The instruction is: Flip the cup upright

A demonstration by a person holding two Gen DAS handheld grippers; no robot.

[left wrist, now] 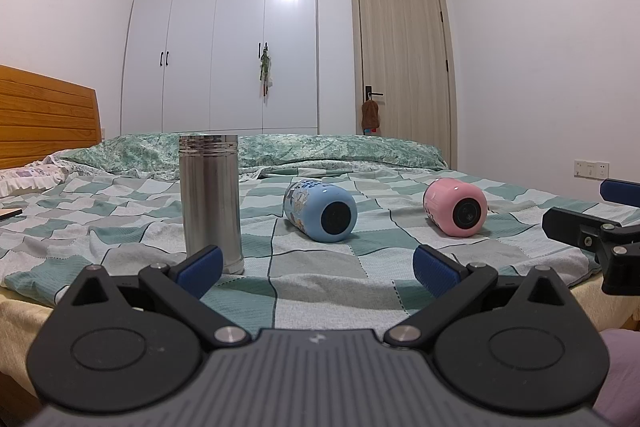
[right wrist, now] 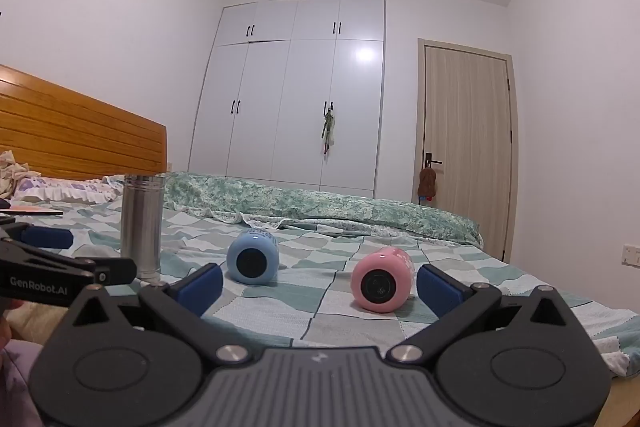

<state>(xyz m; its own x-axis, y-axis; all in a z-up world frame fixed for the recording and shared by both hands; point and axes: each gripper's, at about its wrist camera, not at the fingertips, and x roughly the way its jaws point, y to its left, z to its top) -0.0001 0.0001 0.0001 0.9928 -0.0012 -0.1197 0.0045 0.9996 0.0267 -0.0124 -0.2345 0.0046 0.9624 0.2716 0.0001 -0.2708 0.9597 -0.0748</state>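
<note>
both the left gripper (left wrist: 318, 267) and right gripper (right wrist: 319, 283) are held spread and empty. the pink cup (right wrist: 382, 281) is seen lying on the bed (right wrist: 280, 311); it looks smooth, probably slippery, best gripped round its middle.

Steel cup (left wrist: 211, 203) brushed metal; blue cup (left wrist: 320, 209), pink cup (left wrist: 456, 207) glossy.

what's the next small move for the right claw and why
Probably ease the right claw forward, a little right, toward the pink cup: it lies on its side on the bed, the nearest cup to that open claw, whose jaws hold nothing.
</note>
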